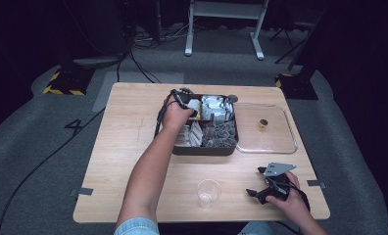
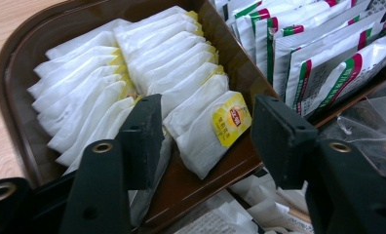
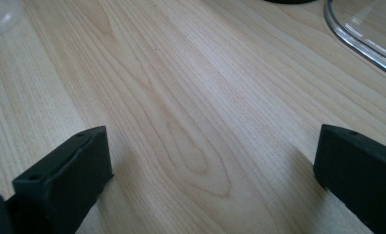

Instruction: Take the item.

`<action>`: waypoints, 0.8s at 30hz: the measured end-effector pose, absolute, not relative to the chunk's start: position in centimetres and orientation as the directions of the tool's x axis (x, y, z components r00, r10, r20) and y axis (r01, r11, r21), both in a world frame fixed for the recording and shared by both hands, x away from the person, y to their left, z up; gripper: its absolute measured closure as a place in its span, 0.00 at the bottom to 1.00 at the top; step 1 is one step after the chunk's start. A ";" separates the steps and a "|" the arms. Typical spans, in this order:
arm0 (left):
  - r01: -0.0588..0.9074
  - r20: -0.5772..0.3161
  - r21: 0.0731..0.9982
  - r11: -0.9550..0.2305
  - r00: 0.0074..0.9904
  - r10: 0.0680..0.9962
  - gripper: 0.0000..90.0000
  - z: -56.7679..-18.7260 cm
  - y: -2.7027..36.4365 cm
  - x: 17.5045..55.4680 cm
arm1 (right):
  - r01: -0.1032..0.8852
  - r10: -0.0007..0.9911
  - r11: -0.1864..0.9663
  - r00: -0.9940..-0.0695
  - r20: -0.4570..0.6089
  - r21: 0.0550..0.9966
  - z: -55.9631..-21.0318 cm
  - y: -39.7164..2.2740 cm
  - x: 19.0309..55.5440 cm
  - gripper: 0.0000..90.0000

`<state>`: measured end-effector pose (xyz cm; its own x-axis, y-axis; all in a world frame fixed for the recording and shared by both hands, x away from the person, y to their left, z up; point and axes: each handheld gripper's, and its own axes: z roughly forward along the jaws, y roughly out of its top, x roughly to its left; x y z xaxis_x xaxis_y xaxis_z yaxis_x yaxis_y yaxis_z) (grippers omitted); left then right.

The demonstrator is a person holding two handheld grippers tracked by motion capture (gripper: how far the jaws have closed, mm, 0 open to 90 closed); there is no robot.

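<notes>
Black jaws agape astride tea bag

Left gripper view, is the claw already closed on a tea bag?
No, the left claw stands open above the tea bags, its jaws apart on either side of the front bag without pinching it.

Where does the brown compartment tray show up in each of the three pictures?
High view: the brown tray sits mid-table, under the left gripper.
Left gripper view: its rim and dividers run around the white tea bags, just beyond the open fingers.
Right gripper view: I cannot pick it out with certainty.
Shared landmark: the clear lid, right of the tray in the high view, at the top right corner here.
</notes>
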<state>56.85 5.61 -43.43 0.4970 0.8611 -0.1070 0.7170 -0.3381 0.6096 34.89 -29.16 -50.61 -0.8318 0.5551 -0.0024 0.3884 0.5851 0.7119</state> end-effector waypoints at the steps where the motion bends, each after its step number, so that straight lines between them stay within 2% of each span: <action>1: 0.717 -0.114 0.609 -0.340 0.504 0.856 0.54 -43.5 5.5 56.9 | 0.388 0.555 0.585 -0.832 -0.002 0.712 -50.6 -29.2 34.9 0.01; 5: 0.724 -0.140 0.599 -0.343 0.516 0.845 0.57 -44.1 5.1 57.3 | 0.388 0.554 0.585 -0.832 -0.002 0.712 -50.6 -29.1 34.9 0.01; 13: 0.724 -0.103 0.580 -0.374 0.521 0.847 0.57 -45.0 4.5 58.0 | 0.378 0.541 0.591 -0.841 -0.003 0.713 -50.6 -29.0 34.7 0.01; 17: 0.738 -0.094 0.551 -0.391 0.520 0.849 0.62 -45.2 4.2 58.0 | 0.375 0.538 0.593 -0.843 -0.004 0.713 -50.6 -29.0 34.6 0.01; 24: 0.728 -0.073 0.543 -0.418 0.537 0.841 0.80 -45.0 4.3 57.9 | 0.375 0.537 0.593 -0.843 -0.004 0.713 -50.6 -29.0 34.6 0.01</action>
<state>57.94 4.28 -45.02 0.5368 0.8406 -0.0727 0.7281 -0.4180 0.5432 34.63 -29.00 -50.62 -0.8433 0.5374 -0.0038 0.3746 0.5929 0.7129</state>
